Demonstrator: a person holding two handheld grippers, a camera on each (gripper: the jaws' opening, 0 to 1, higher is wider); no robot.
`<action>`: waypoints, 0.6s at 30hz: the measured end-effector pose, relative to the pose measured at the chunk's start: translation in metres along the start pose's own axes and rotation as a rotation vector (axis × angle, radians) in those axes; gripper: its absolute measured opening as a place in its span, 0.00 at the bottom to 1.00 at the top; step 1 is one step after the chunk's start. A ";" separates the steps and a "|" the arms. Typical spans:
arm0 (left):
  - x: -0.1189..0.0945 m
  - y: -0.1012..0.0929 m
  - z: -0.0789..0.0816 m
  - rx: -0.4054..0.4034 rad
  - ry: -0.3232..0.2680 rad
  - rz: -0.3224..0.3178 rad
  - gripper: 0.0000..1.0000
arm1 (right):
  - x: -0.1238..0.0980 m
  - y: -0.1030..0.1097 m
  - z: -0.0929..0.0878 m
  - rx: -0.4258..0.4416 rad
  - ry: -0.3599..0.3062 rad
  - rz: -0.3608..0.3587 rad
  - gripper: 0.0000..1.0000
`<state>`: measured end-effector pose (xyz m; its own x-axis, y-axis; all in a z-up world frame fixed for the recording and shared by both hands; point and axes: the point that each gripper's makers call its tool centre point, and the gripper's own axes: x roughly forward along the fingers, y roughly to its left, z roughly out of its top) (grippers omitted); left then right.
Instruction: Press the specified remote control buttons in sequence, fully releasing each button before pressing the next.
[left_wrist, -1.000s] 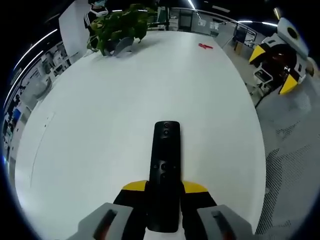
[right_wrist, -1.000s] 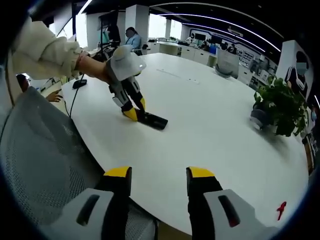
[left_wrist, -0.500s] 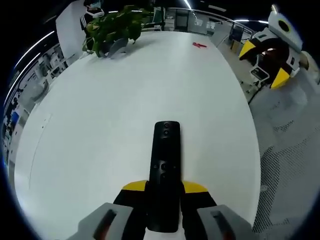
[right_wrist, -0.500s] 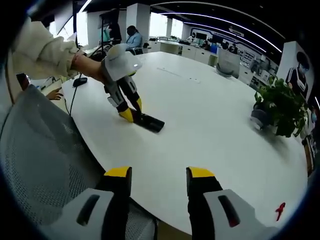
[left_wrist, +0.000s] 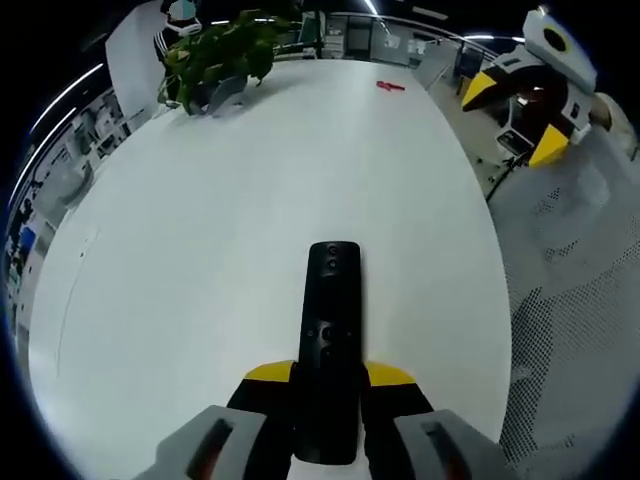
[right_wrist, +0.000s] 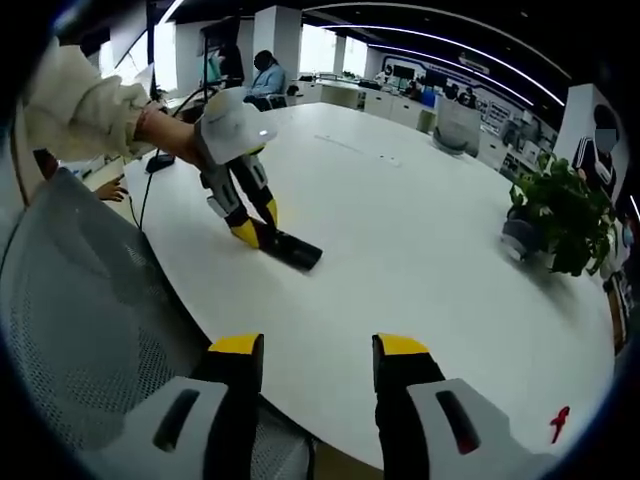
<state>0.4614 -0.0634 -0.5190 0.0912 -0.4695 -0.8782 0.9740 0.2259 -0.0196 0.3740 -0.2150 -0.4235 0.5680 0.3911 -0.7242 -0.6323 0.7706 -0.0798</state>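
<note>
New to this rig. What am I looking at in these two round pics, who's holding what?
No robot arm here: a person holds a handheld two-jaw gripper in each hand, and a fisheye camera rides on each, looking along its jaws.

In the left gripper view, the left gripper has its yellow-tipped jaws shut on a black remote control, which points out over the white table. The right gripper shows at upper right.

In the right gripper view, the right gripper's jaws are apart with nothing between them, near the table edge above a mesh chair. Across the table you see the left gripper and remote from outside, with the person's sleeve.

Also on the table: a potted plant and a small red object.
</note>
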 end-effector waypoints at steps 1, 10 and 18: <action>0.000 -0.002 0.000 -0.002 -0.001 0.000 0.24 | 0.000 0.000 0.000 0.000 -0.001 0.000 0.45; -0.004 -0.018 -0.007 0.036 0.014 -0.015 0.24 | 0.000 0.002 -0.001 -0.022 0.012 0.001 0.44; -0.007 -0.027 -0.011 0.044 0.007 -0.023 0.24 | 0.000 0.003 -0.003 -0.049 0.031 -0.003 0.43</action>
<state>0.4325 -0.0570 -0.5180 0.0670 -0.4681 -0.8811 0.9840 0.1773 -0.0193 0.3707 -0.2145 -0.4261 0.5540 0.3722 -0.7447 -0.6560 0.7459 -0.1152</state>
